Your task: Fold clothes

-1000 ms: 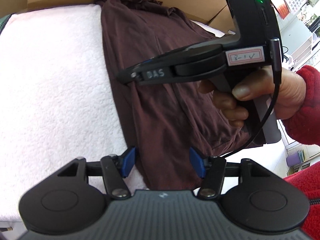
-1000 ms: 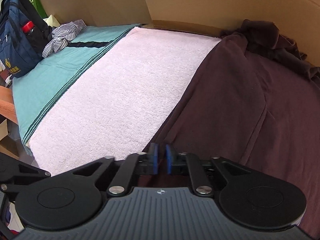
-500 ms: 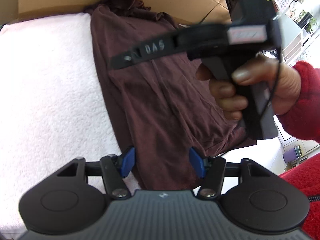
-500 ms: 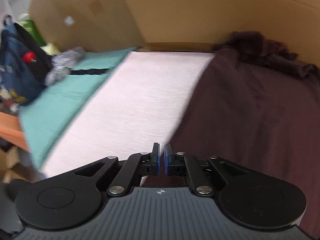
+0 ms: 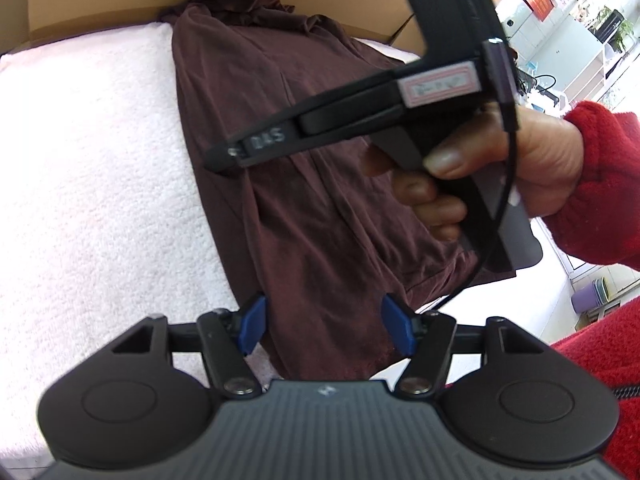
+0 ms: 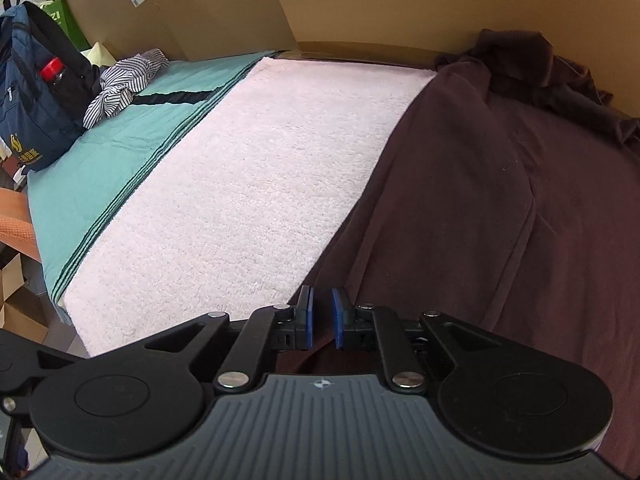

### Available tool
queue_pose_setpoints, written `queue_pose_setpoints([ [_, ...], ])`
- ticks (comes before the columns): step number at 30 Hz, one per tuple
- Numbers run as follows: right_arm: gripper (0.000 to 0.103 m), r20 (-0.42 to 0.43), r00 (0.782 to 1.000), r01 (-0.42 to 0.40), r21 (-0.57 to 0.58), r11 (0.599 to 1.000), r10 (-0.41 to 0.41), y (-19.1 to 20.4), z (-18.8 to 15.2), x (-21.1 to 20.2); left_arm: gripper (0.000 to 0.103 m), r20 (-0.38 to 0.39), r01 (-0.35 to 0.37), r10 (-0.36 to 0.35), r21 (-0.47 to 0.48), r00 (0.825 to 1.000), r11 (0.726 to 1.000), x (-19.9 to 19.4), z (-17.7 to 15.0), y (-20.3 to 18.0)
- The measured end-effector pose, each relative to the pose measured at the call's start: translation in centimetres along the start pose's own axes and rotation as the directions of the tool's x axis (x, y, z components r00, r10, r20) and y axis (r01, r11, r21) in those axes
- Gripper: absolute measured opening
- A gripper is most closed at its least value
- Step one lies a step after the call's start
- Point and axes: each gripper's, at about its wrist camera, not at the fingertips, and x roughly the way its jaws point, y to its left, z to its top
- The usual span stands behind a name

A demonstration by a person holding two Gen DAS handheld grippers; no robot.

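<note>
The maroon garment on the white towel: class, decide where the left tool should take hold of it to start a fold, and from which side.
Grip the near hem of the maroon garment, which lies flat between the open left tool pads. Come in low from the near edge of the white towel: the far end is bunched against the cardboard and offers no clean edge.

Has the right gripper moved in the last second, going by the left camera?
Yes. The right gripper, held over the maroon garment, rose half a second ago and has come back down; its tip again sits near the garment's left edge by the white towel.
</note>
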Motion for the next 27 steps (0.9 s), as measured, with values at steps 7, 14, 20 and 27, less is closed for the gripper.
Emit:
queue_pose_setpoints([
  [7, 0.001, 0.018, 0.997, -0.075, 0.027, 0.997, 0.074, 0.2, 0.9, 0.2, 0.065, 0.01, -0.028, 0.028, -0.032, 1.0, 0.999, -0.3, -0.4, 0.2],
  [14, 0.009, 0.008, 0.991, -0.13, 0.09, 0.987, 0.13, 0.0, 1.3, 0.2, 0.065, 0.01, -0.044, 0.044, -0.069, 0.999, 0.997, -0.6, -0.9, 0.7],
  [20, 0.025, 0.035, 0.99, -0.142, 0.1, 0.985, 0.139, -1.5, 0.7, -2.7, 0.067, 0.024, -0.053, 0.056, -0.102, 0.998, 0.993, -0.6, -1.5, 1.2],
  [27, 0.002, -0.03, 0.995, -0.095, -0.004, 0.995, 0.095, 0.8, 0.0, 0.4, 0.055, 0.05, -0.029, 0.035, -0.118, 0.998, 0.993, -0.2, -0.9, 0.9],
])
